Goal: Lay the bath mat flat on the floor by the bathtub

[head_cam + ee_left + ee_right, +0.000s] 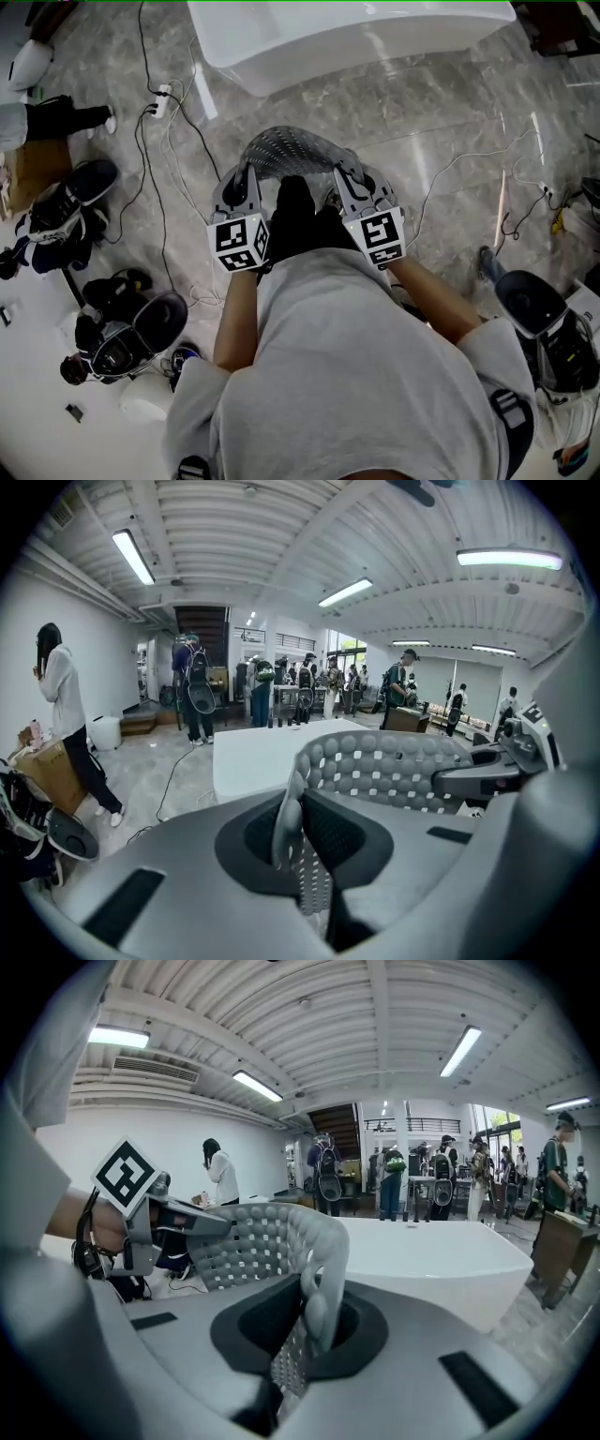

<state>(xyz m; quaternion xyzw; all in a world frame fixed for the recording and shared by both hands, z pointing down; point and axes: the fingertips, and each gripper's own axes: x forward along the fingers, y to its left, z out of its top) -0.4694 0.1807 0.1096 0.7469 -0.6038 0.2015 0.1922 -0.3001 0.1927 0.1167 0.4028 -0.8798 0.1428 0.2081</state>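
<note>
Carrying step: left gripper (246,185) and right gripper (350,185) each clamp the grey perforated rubber bath mat (291,153). Next, likely: lower it flat beside the white bathtub (356,37).

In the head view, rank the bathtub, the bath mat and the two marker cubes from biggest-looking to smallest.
1. bathtub, even though the top edge cuts it off.
2. bath mat, with only its upper part showing.
3. left marker cube and right marker cube: they look alike, so no ranking between them.
</note>
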